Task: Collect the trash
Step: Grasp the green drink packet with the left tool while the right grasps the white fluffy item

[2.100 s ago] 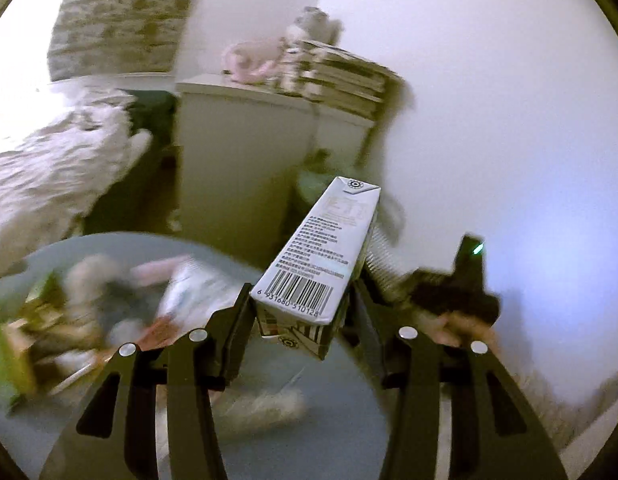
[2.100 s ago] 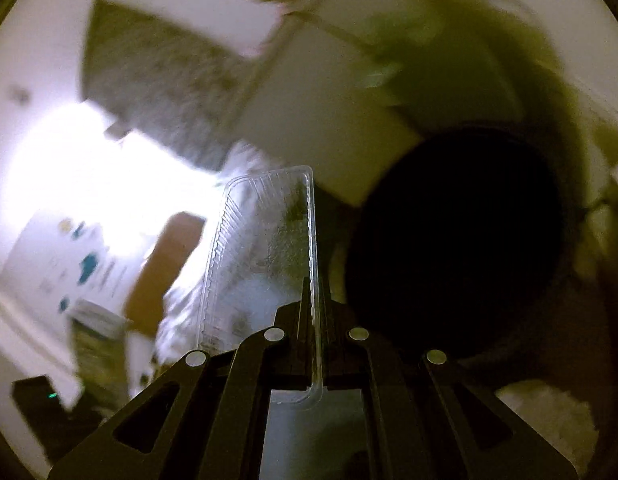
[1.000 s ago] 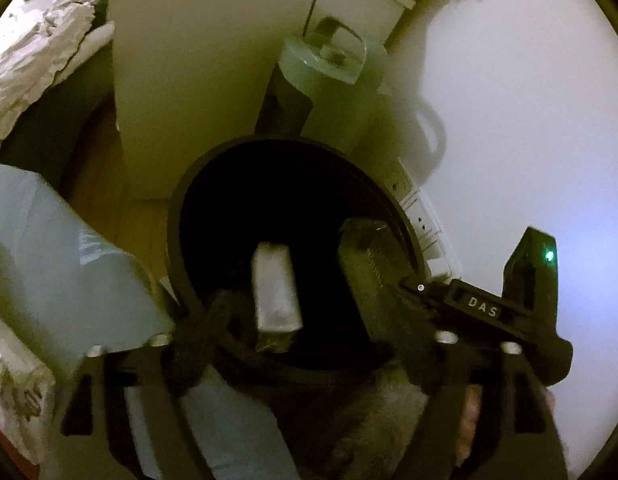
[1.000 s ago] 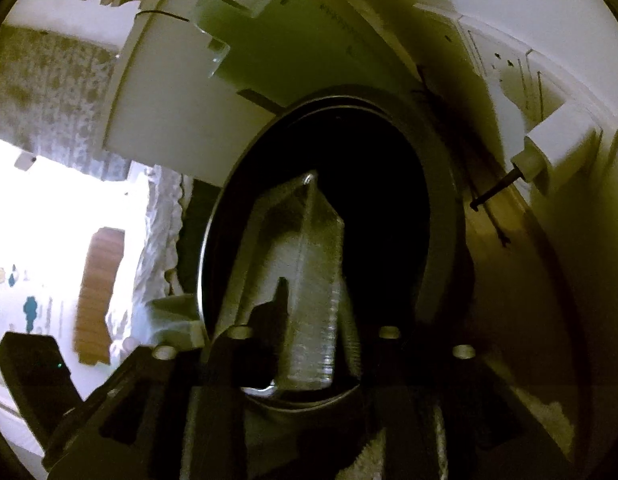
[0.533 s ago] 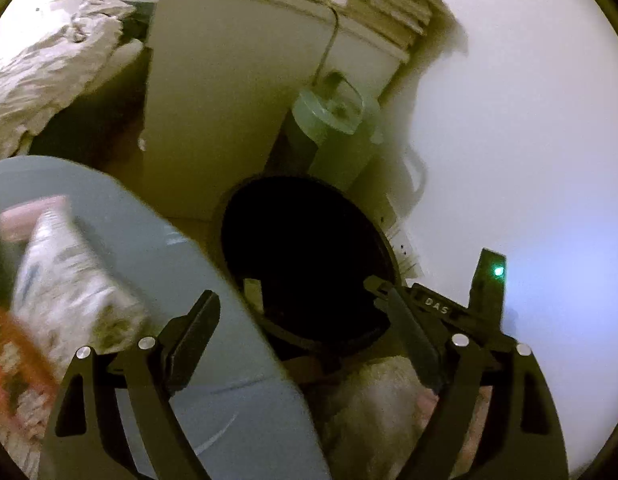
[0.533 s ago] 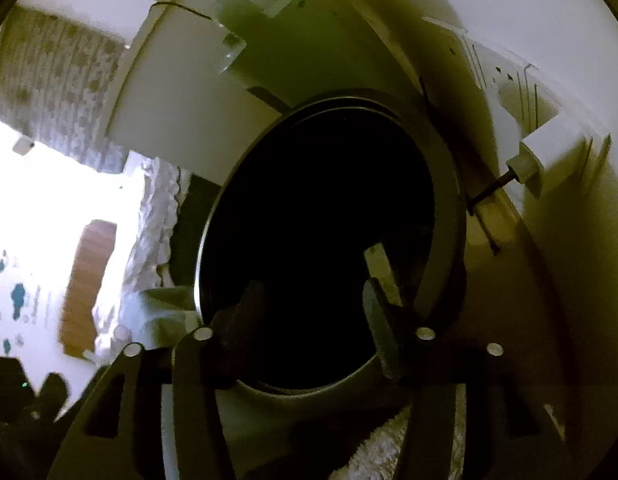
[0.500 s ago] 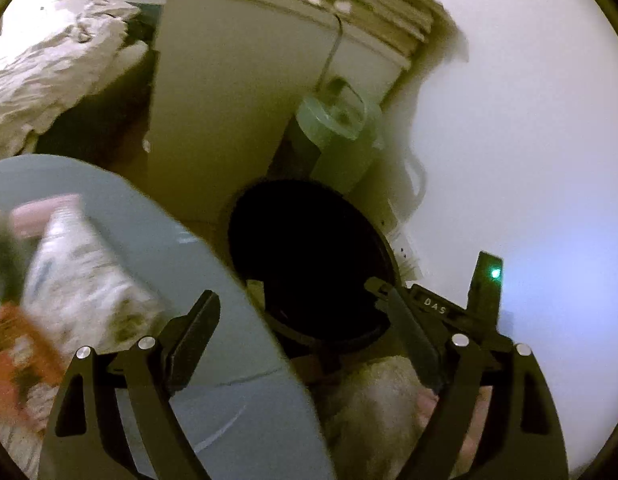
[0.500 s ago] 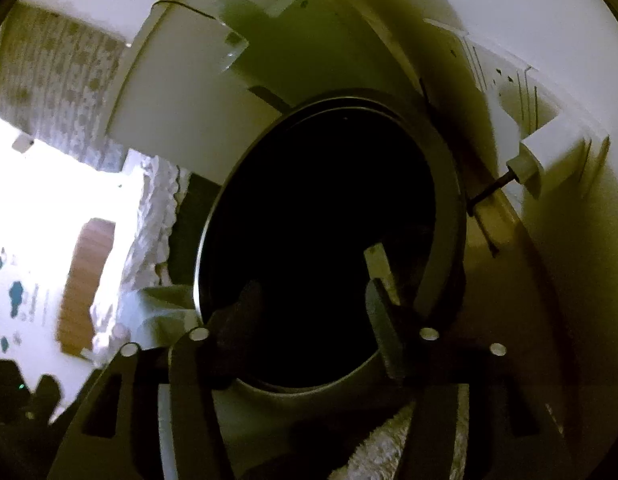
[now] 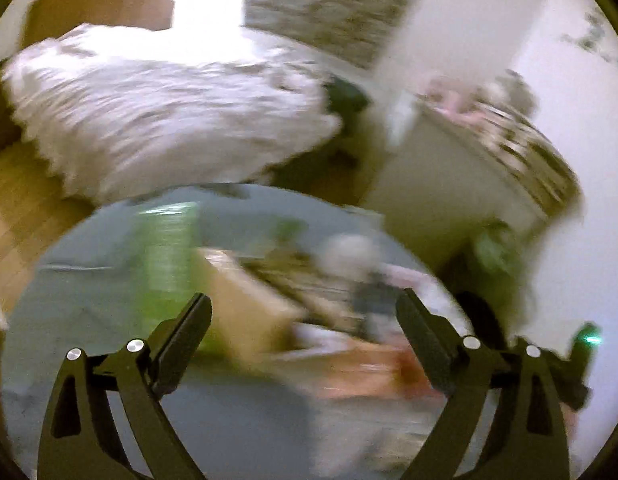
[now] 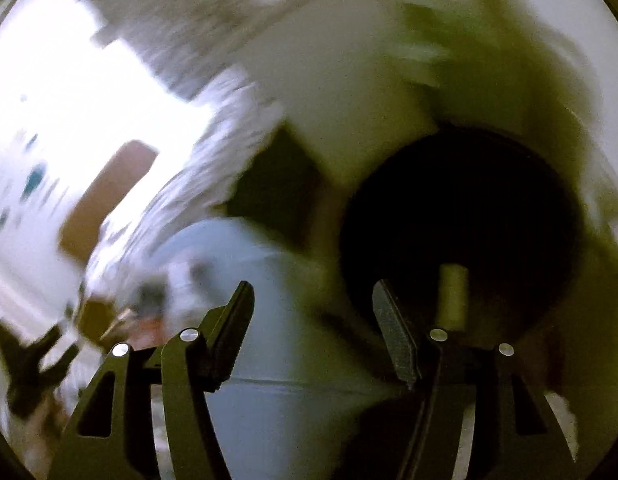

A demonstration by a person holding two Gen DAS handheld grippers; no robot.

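Observation:
Both views are motion-blurred. My left gripper (image 9: pixel 303 308) is open and empty above a round grey-blue table (image 9: pixel 89 280) that bears a pile of trash: a green packet (image 9: pixel 165 248), a brown carton (image 9: pixel 237 300), and pink and red wrappers (image 9: pixel 365 364). My right gripper (image 10: pixel 313 292) is open and empty beside the black trash bin (image 10: pixel 461 216), whose dark mouth lies to its right. A pale carton (image 10: pixel 453 296) shows inside the bin. The table (image 10: pixel 269 344) also shows under the right gripper.
A bed with a white quilt (image 9: pixel 149 112) lies behind the table. A white cabinet (image 9: pixel 449 184) with stacked books (image 9: pixel 525 148) stands at the right by the wall. The other gripper (image 10: pixel 29 360) shows at the lower left of the right wrist view.
Both grippers have let their trash fall into the bin and are open. The left gripper has swung left from the bin to the table. The right gripper has pulled back from the bin mouth.

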